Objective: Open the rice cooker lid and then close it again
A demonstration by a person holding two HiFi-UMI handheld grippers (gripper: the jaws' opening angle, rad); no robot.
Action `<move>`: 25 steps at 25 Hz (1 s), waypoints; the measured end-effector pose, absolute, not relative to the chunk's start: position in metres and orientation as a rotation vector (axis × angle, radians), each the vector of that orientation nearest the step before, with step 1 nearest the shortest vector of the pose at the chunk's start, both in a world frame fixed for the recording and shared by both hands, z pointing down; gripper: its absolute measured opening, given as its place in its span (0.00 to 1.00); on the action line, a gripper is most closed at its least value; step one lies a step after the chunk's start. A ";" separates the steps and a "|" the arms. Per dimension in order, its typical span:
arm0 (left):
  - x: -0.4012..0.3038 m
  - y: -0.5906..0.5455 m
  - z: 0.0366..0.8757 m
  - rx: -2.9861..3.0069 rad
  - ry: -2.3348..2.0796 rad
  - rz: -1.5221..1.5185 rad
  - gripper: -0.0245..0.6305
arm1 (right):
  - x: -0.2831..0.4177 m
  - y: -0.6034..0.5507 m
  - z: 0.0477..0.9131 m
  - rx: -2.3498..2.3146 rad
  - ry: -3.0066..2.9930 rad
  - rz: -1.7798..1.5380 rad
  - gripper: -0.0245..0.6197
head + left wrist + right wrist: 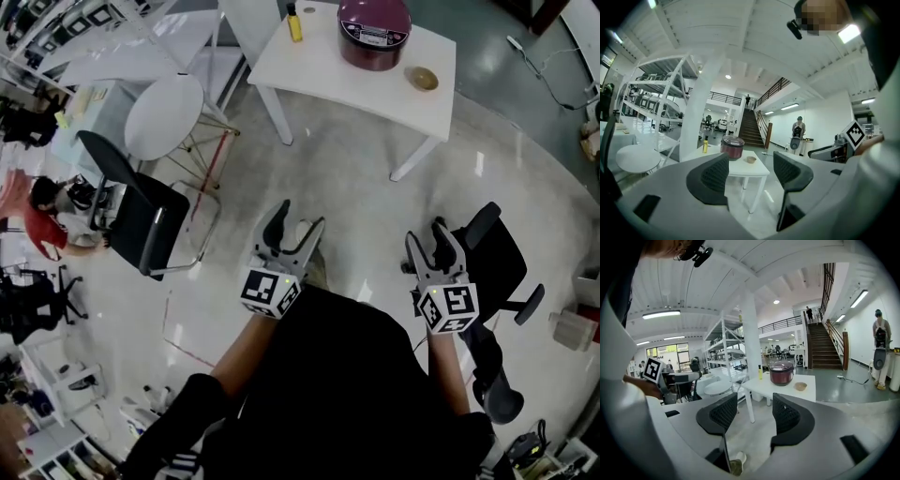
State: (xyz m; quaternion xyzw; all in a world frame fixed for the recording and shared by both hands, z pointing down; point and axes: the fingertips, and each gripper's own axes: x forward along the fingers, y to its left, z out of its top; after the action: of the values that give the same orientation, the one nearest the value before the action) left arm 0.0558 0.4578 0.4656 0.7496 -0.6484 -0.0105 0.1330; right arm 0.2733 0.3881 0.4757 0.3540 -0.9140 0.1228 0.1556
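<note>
A dark red rice cooker (pixel 373 32) with its lid down stands on a white table (pixel 319 66) far ahead of me. The same rice cooker (pixel 732 147) shows small in the left gripper view, and the rice cooker (pixel 781 373) in the right gripper view too. My left gripper (pixel 292 230) is held over the floor, well short of the table, open and empty. My right gripper (pixel 438 242) hangs beside it at the same height, also open with nothing between its jaws. Both point toward the table.
A yellow bottle (pixel 294 22) and a small brown bowl (pixel 422 79) share the table. A black chair (pixel 136 211) and a round white table (pixel 164 117) stand left. A black office chair (pixel 502 272) is right. A person (pixel 798 133) stands far off near stairs.
</note>
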 end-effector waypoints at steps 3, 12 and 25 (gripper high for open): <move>0.028 0.420 0.466 2.205 -1.821 -0.006 0.46 | 0.239 0.350 0.468 1.030 -2.616 0.348 0.36; -0.060 0.317 0.441 2.280 -1.762 -0.037 0.46 | 0.125 0.266 0.450 1.010 -2.620 0.359 0.36; -0.155 0.255 0.463 2.257 -1.733 -0.054 0.46 | 0.033 0.189 0.465 1.028 -2.559 0.353 0.36</move>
State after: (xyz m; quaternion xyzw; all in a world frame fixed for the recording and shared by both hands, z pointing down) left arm -0.1555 0.2551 0.4626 0.7844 -0.6023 -0.0187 0.1470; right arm 0.0332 0.1887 0.4651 0.3638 -0.9054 0.1248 0.1797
